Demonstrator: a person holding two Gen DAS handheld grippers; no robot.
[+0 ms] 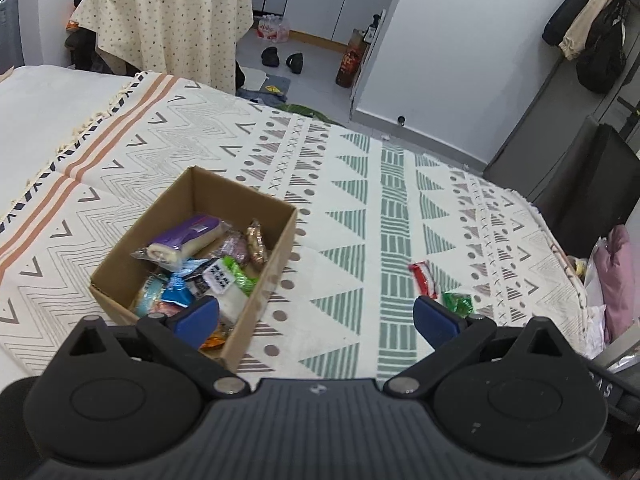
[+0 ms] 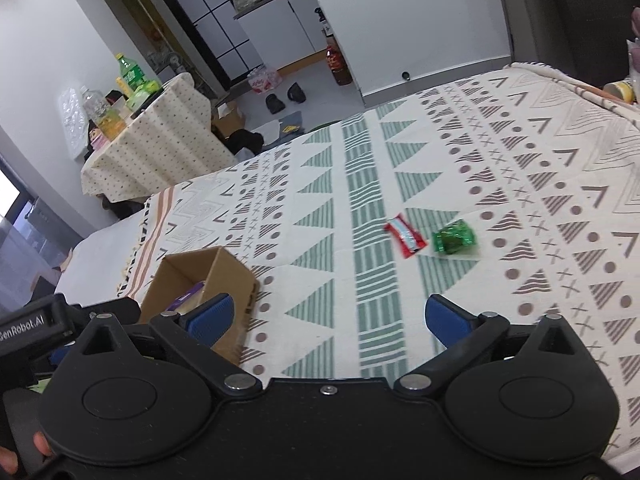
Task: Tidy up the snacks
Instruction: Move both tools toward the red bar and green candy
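An open cardboard box (image 1: 276, 252) sits on the patterned bedspread (image 1: 352, 208), holding several wrapped snacks, among them a purple-wrapped roll cake (image 1: 188, 236). My left gripper (image 1: 316, 314) hovers open just beside the box's near right corner, nothing between its blue pads. A red snack packet (image 1: 424, 278) and a green snack packet (image 1: 458, 302) lie on the spread to its right. In the right wrist view the red packet (image 2: 406, 236) and green packet (image 2: 456, 237) lie ahead of my open right gripper (image 2: 330, 316). The box (image 2: 224, 276) is at its left.
A round table with a dotted cloth (image 1: 168, 24) carries bottles and packets beyond the bed. Shoes (image 1: 284, 58) and a bottle pack lie on the floor. A dark cabinet (image 1: 580, 184) and pink bag stand at the bed's right edge. A hand (image 2: 24, 452) holds the other gripper.
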